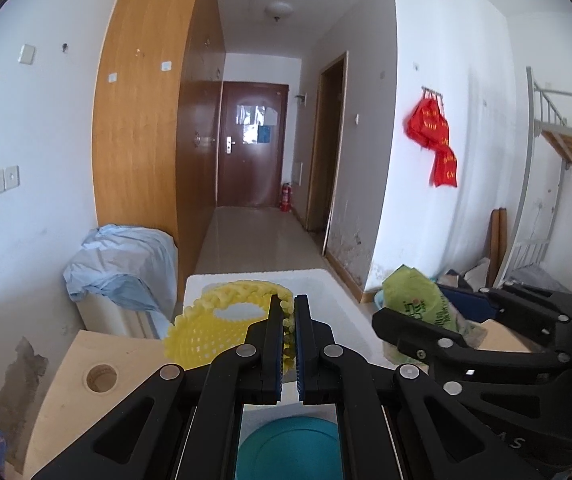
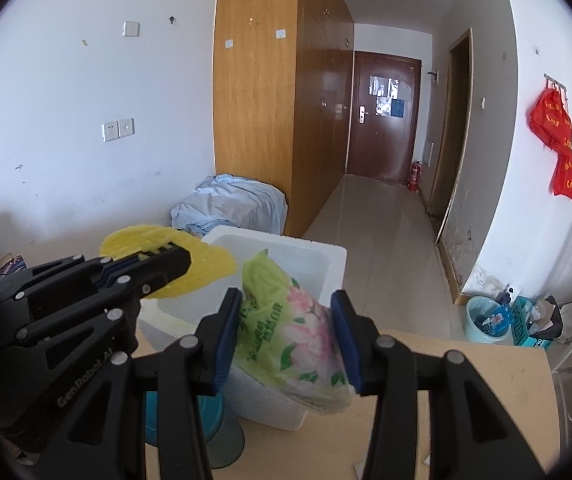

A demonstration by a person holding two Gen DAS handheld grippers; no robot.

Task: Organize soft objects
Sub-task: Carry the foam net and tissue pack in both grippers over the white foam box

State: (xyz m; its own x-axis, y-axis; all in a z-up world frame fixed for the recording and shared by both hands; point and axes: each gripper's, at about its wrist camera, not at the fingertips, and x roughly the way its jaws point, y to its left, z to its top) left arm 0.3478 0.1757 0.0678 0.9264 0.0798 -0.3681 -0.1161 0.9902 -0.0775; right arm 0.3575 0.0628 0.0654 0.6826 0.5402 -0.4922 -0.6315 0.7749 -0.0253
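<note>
My left gripper [image 1: 289,312] is shut on a yellow foam net sleeve [image 1: 222,324], which hangs over the white foam box [image 1: 326,280]. In the right wrist view the same left gripper [image 2: 182,258] comes in from the left with the yellow net [image 2: 206,258] over the box's left side. My right gripper [image 2: 286,312] is shut on a green tissue pack with pink flowers [image 2: 290,332], held above the near wall of the white foam box [image 2: 318,256]. From the left wrist view the pack [image 1: 418,304] and the right gripper [image 1: 382,324] show on the right.
The box stands on a light wooden table [image 2: 466,380] with a round hole [image 1: 102,378]. A teal bowl [image 1: 290,452] sits below the grippers. A blue sheet covers a unit [image 1: 126,264] by the wardrobe. Bins and clutter [image 2: 490,318] lie on the floor at right.
</note>
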